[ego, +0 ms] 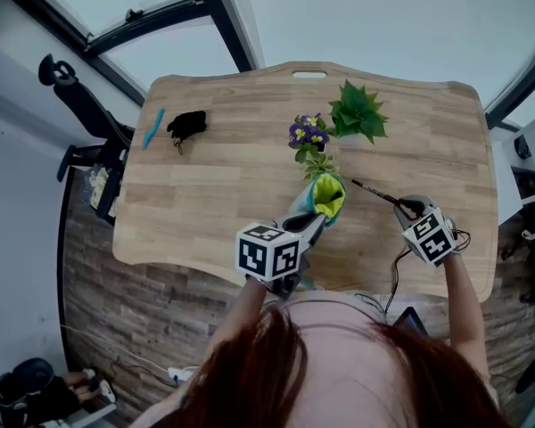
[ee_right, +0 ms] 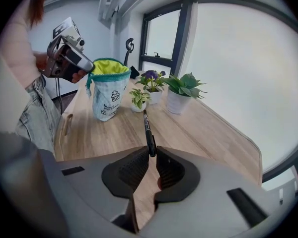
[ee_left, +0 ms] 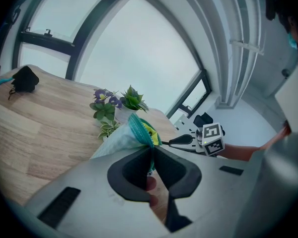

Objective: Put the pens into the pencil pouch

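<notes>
The table [ego: 205,203] carries the pouch [ego: 326,198] upright near its front edge, just in front of the plants [ego: 339,123], with the yellow-lined mouth open upward. Our left gripper [ee_left: 151,155] is pinched narrow on the pouch's rim, on the side towards us. We think the step depends on that grip: the mouth should be held up and steady, not dragged sideways, so the bag neither folds nor tips into the small pots behind it.

Our right gripper [ee_right: 152,155] is closed on the rear end of a black pen [ee_right: 147,128]. The pen sticks out ahead of the jaws, its tip aimed towards the pouch but well apart from it. We read the step in hand as carrying this pen over and dropping it in. To do it well we would bring the tip over the mouth, tilt the pen steeper so it enters point first, and lower it past the rim. Only then would we let the jaws part. Released too high or too flat, it could catch the rim and roll away.

A blue pen [ego: 152,127] lies at the far left corner beside a black thing [ego: 187,125], not yet pouched.

The left hand reaches in from our side with its gripper slanting gently down. The right hand is out to the right, its gripper pitched more steeply down and clear of the tabletop.
</notes>
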`<state>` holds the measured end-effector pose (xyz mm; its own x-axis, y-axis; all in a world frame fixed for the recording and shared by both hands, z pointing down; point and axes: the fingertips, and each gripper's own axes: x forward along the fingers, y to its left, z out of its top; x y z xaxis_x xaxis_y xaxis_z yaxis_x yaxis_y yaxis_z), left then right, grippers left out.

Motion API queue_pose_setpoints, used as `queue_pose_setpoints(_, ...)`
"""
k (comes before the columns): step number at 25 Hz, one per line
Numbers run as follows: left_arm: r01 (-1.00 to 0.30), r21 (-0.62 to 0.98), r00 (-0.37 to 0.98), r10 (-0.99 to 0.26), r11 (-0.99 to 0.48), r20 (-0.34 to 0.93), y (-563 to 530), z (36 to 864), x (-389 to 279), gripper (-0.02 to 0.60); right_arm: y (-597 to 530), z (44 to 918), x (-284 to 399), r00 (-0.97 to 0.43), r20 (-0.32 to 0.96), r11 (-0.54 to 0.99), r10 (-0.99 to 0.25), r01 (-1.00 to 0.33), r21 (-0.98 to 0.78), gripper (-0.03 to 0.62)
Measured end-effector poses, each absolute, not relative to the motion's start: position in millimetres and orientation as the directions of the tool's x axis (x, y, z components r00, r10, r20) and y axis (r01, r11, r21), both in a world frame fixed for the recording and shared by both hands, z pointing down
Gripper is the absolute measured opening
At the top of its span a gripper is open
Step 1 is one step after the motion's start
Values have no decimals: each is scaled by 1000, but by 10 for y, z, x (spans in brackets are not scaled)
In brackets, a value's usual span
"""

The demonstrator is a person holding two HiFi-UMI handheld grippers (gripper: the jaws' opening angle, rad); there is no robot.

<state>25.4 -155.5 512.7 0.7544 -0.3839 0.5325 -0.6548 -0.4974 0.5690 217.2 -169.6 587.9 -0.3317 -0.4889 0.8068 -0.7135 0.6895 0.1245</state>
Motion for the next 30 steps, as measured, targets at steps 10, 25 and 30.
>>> queue_pose_setpoints(10,-630,583,775,-367,-514,514,-1541,5118,303,18,-1588,5439,2116,-342,760,668,-552,-728,157,40)
queue_pose_setpoints(25,-612,587,788,-351,-530,505,-1550,5114,335,18,-1533,4769,1962,-384,686,677,-618,-703,217,38)
queue_pose_setpoints(30,-611,587,790,-352,-531,503,-1546,5113,330,18,-1529,4614,1853,-410,679,710,-609,-662,238,38)
